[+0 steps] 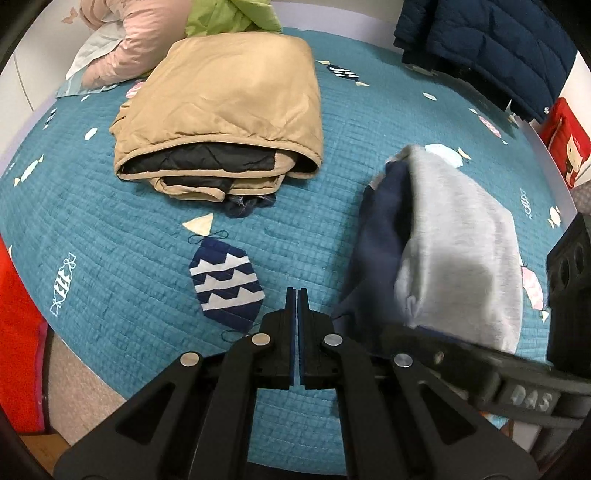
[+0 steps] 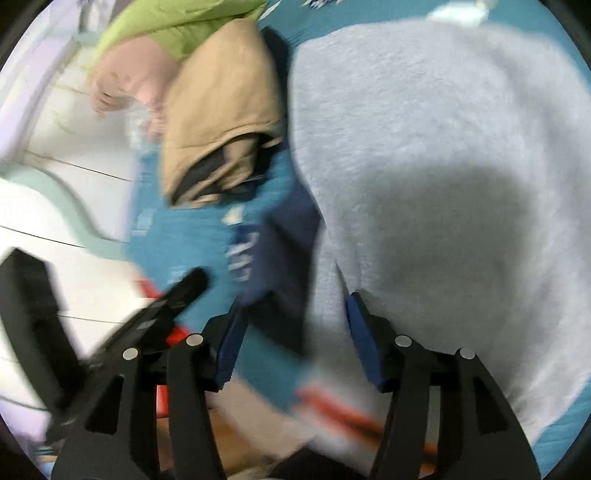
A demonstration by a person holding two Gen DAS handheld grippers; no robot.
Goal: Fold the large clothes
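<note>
A folded grey and navy garment (image 1: 458,240) lies on the teal quilt (image 1: 129,229) at the right. In the right wrist view the same grey garment (image 2: 424,147) fills most of the picture. My right gripper (image 2: 293,314) is open at the garment's near edge, with grey fabric between the blue pads (image 2: 364,339) but not pinched. My left gripper (image 1: 297,295) is shut on nothing and hovers over the quilt, left of the garment. A folded tan jacket (image 1: 229,99) with black lining lies farther back; the tan jacket (image 2: 218,110) also appears blurred in the right wrist view.
A pink jacket (image 1: 122,44) and a green garment (image 1: 229,14) lie at the back left. A dark navy puffer jacket (image 1: 491,48) sits at the back right, with a red box (image 1: 565,136) beside the bed. Red fabric (image 1: 18,332) hangs at the near left edge.
</note>
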